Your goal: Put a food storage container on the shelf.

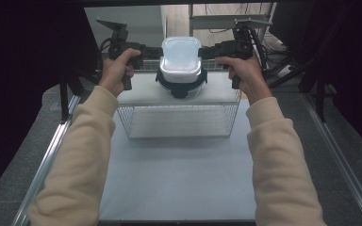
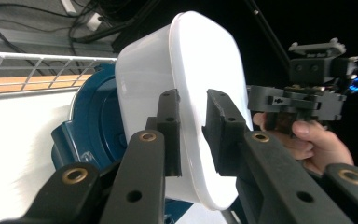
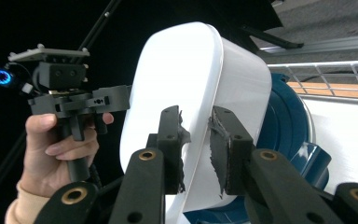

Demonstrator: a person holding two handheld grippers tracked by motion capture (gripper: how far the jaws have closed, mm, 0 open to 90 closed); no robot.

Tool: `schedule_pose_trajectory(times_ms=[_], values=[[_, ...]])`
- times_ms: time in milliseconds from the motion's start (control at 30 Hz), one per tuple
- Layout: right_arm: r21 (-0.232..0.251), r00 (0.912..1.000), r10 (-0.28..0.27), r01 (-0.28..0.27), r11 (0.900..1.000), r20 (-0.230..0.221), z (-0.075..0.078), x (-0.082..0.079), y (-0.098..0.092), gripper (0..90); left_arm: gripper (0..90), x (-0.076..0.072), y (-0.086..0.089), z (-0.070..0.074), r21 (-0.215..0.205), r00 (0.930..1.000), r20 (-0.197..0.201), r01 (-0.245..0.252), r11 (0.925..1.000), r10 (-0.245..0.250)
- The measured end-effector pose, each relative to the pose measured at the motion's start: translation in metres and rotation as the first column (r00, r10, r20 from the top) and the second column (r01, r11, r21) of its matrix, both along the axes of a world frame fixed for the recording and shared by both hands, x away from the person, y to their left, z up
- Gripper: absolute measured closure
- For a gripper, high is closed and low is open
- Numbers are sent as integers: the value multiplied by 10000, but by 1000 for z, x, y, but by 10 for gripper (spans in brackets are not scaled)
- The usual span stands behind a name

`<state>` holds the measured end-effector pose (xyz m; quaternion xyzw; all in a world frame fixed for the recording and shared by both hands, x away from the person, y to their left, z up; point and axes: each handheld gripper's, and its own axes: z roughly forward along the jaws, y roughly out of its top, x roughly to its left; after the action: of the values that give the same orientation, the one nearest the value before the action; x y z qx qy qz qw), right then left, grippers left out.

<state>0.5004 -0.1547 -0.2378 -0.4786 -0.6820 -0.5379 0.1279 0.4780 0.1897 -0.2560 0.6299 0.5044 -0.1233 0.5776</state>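
A white lidded container [image 1: 181, 59] sits tilted on a dark blue round base [image 1: 181, 88] on a white shelf [image 1: 219, 92]. My left gripper [image 1: 157, 52] meets the container's left side and my right gripper [image 1: 206, 51] its right side. In the left gripper view the black jaws [image 2: 192, 135] close over the edge of the white container [image 2: 200, 60], with the blue base [image 2: 91, 121] behind it. In the right gripper view the jaws [image 3: 196, 149] pinch the rim of the container [image 3: 182, 79] in front of the blue base [image 3: 284, 126].
The shelf rests on a wire basket [image 1: 179, 123] at the back of a white mat [image 1: 179, 174]. Metal rails [image 1: 47, 160] run along both table sides. Cables and a dark frame [image 1: 264, 42] stand behind the shelf.
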Motion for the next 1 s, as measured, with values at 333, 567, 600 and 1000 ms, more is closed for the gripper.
schedule_pose_trajectory(times_ms=[333, 567, 600, 1000], values=[[206, 9969, -392, 407, 9990, -682, -11, 15, -1, 708, 729, 12, -2, -11, -256, 9989, -336, -335, 9991, 326], [362, 9967, -391, 418, 9985, -718, -12, 16, -2, 707, 724, 11, -2, -13, -350, 9991, -265, -329, 9988, 320], [333, 9969, -389, 412, 9986, -689, -12, 16, -2, 704, 717, 11, -3, -13, -315, 9993, -227, -294, 9991, 287], [-514, 9831, -284, 383, 9979, 1807, 10, -21, -10, 397, 372, -27, 10, -2, 1266, 9781, 1736, -1377, 9824, 1147]])
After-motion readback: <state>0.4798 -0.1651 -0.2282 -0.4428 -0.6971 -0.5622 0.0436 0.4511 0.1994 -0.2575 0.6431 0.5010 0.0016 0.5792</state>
